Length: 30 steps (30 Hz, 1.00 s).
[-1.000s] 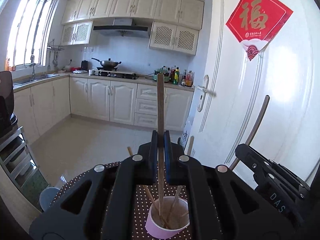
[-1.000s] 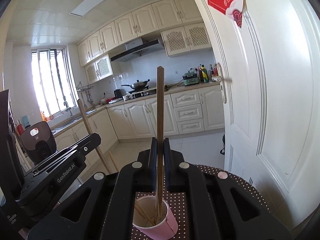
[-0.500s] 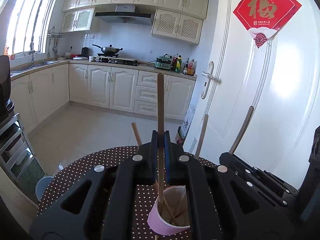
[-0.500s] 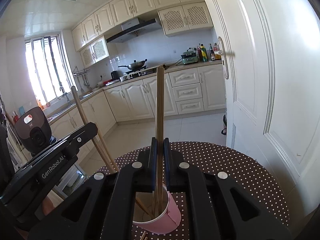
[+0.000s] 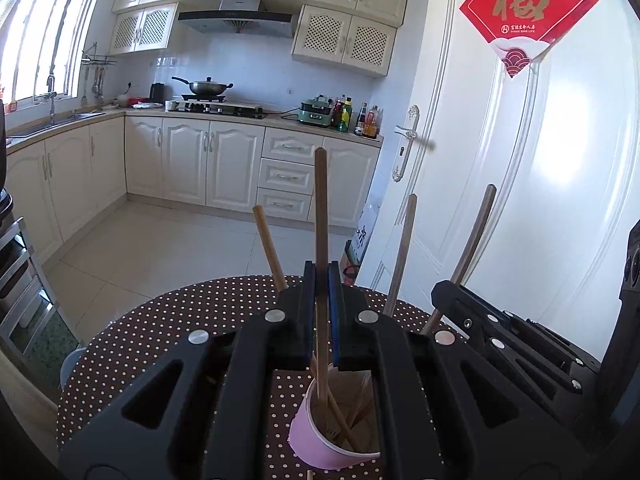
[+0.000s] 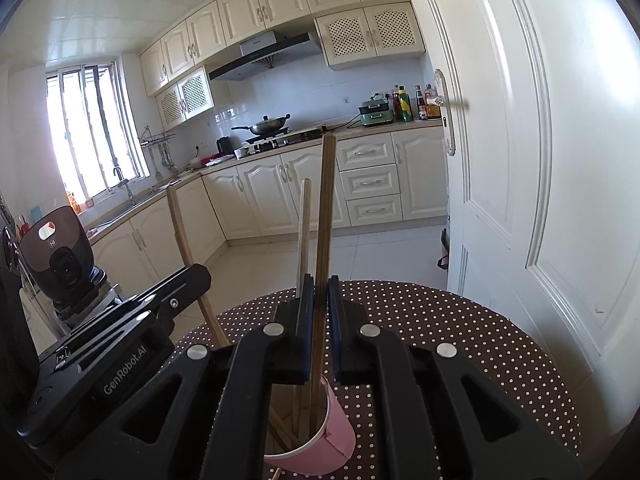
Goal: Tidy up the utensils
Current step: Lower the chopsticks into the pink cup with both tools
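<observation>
A pink paper cup stands on a round brown polka-dot table and holds several wooden chopsticks. My left gripper is shut on an upright brown chopstick whose lower end is inside the cup. My right gripper holds a second upright chopstick over the same cup, its tip inside; the jaws look slightly parted around it. Each gripper shows in the other's view, the right one to the right and the left one to the left.
A white door stands close behind the table on the right. Kitchen cabinets and a tiled floor lie beyond the table's far edge. A dark appliance stands at the left.
Both grippers have lowered and tilted down toward the cup with their chopsticks. More of the table and the other chopsticks in the cup has come into view.
</observation>
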Tool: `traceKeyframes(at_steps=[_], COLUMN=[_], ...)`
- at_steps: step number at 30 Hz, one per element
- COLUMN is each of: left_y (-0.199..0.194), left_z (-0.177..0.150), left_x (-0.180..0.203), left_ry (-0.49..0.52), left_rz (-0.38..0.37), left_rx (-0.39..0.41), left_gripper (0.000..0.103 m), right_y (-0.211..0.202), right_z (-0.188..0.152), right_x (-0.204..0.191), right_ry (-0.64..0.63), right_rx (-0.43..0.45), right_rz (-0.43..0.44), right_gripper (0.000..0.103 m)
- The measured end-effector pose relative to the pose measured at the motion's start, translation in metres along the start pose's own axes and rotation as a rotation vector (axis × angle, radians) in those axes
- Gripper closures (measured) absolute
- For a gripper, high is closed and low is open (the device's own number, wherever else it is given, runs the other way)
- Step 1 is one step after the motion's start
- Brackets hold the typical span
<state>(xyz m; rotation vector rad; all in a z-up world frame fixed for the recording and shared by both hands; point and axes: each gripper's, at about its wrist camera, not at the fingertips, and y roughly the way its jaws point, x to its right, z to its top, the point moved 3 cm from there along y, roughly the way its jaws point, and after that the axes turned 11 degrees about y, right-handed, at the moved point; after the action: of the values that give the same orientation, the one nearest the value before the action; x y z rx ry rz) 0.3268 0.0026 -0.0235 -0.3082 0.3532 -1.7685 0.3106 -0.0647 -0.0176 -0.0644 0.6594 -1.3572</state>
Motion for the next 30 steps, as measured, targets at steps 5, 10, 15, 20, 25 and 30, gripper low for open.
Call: traceKeyframes(at_steps=[5,10,15,20,25,30], left_y=[0.005,0.007,0.009,0.004,-0.001,-0.008], left_z=[-0.003,-0.005,-0.009,-0.010,-0.013,-0.014], left_x=[0.002,0.002,0.005,0.010,0.013,0.009], left_ry=[0.008,0.009,0.049,0.094,0.107,0.091], left_rz=[-0.025,-0.038,-0.062,-0.067,-0.047,-0.029], left_rx=[0.008,0.009,-0.021,-0.034,-0.046,-0.033], left_gripper=[0.097,0.096,0.096,0.095,0.081,0.050], right_y=[0.011,0.011,0.005,-0.002,-0.013,-0.020], right_z=[-0.004,-0.003,-0.003,-0.002,-0.001,0.002], right_x=[0.009,0.012,0.008,0.007,0.009,0.020], right_ry=[0.036,0.029,-0.006,-0.025,-0.042,-0.022], right_rx=[-0.047,-0.056,-0.056,-0.054,-0.037,-0.031], right_rz=[0.005,0.002,0.004,0.000,-0.010,-0.022], right_gripper=[0.094,0.093,0.086,0.075,0.069,0.062])
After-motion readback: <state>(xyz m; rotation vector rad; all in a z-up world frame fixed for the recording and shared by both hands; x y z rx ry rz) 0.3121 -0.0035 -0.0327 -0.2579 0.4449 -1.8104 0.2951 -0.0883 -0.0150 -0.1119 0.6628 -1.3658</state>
